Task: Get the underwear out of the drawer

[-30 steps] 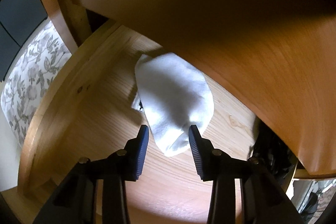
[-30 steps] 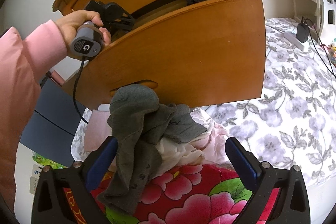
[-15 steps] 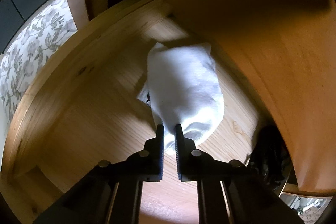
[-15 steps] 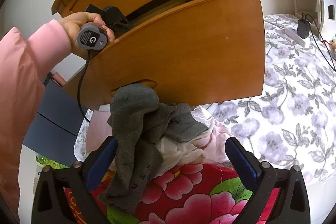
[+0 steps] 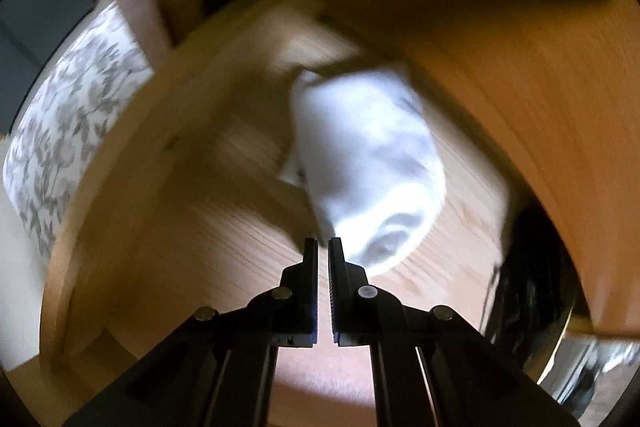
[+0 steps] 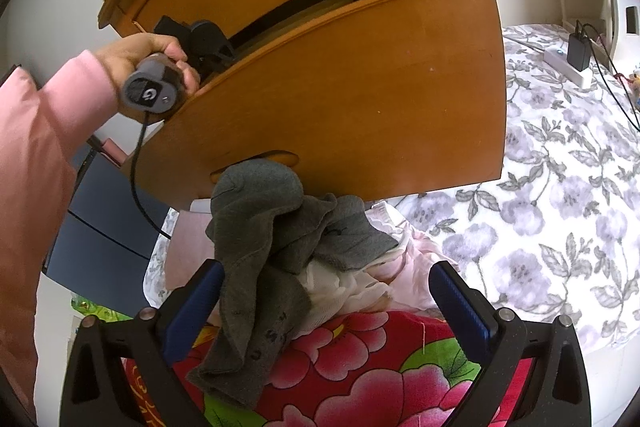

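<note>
The left tongs (image 5: pixel 323 242) are reaching steeply down into the open drawer (image 5: pixel 120 163), jaws closed to a narrow slit and pinching the near edge of the white underwear (image 5: pixel 368 155), which is lying on the drawer floor; the edge grip suits a straight lift. Room is tight: the drawer's side wall is rising on the left and the wooden panel above is overhanging on the right, leaving mainly an upward exit. The right tongs (image 6: pixel 326 301) are hanging wide open, holding nothing, over the gray sock (image 6: pixel 260 239) on the clothes pile outside the drawer.
</note>
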Available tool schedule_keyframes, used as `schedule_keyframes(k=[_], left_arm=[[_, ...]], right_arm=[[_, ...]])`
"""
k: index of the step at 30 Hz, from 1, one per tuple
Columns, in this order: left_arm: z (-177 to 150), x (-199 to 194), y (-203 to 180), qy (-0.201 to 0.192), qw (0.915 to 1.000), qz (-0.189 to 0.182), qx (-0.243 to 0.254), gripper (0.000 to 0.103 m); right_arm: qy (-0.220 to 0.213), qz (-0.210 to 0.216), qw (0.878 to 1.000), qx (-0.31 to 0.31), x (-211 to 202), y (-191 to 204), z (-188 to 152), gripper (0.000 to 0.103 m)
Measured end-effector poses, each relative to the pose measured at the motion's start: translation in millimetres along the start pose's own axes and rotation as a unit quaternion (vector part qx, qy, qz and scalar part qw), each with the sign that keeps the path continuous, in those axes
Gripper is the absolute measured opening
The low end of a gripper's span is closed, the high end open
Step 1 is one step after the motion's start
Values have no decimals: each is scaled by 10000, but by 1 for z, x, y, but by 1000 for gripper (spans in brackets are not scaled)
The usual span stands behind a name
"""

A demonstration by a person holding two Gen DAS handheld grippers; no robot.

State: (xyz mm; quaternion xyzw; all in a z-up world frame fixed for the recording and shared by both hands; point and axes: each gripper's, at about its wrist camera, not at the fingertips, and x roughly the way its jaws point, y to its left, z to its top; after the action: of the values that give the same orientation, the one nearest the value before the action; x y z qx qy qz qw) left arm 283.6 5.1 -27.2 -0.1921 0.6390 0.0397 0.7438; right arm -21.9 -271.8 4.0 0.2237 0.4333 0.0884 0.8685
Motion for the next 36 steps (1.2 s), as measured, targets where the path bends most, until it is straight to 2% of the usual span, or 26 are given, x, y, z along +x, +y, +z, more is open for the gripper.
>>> schedule_keyframes(k=[4, 6, 8, 9, 12, 13, 15, 16, 18, 24, 28, 31, 35, 36], left_arm=[[-3, -12, -19, -148, 9981, 193, 570, 9], [-6, -18, -32, -201, 9961, 265, 822, 25], [-10, -23, -43, -207, 9934, 313, 1081, 31], [-12, -25, -47, -219, 9914, 365, 1237, 32], [-19, -33, -73, -371, 9767, 756, 1976, 32], [-21, -35, -87, -425, 9685, 919, 2274, 32], [-27, -36, -107, -550, 9467, 1300, 2895, 32], [-32, -35, -119, -643, 9296, 1556, 3280, 32], [-43, -32, -139, -681, 9086, 1778, 3719, 32], [-63, -1, -172, -743, 8487, 2630, 4528, 32], [-74, 3, -190, -1002, 8142, 3064, 4830, 32], [-82, 4, -188, -883, 8060, 3066, 4985, 32], [-92, 15, -195, -709, 7842, 3146, 5302, 32], [-92, 17, -197, -677, 7842, 3152, 5302, 32]], right_arm=[[20, 21, 10000, 12, 1, 0, 0, 103], [26, 32, 10000, 19, 1, -1, 0, 103], [32, 52, 10000, 25, 1, -1, 0, 103], [34, 58, 10000, 30, 0, -1, 0, 103], [43, 73, 10000, 42, 0, -1, 0, 103], [43, 75, 10000, 42, 0, -1, 0, 103], [49, 75, 10000, 45, 1, -1, 0, 103], [56, 77, 9999, 45, 1, -1, 0, 103], [60, 83, 9999, 45, 1, -1, 0, 103], [69, 110, 9999, 74, 1, -2, 1, 103], [82, 139, 9998, 102, 0, -4, 1, 103], [90, 161, 9998, 112, 0, -4, 1, 103], [99, 184, 9997, 139, 0, -6, 1, 103], [100, 186, 9997, 140, 0, -6, 2, 103]])
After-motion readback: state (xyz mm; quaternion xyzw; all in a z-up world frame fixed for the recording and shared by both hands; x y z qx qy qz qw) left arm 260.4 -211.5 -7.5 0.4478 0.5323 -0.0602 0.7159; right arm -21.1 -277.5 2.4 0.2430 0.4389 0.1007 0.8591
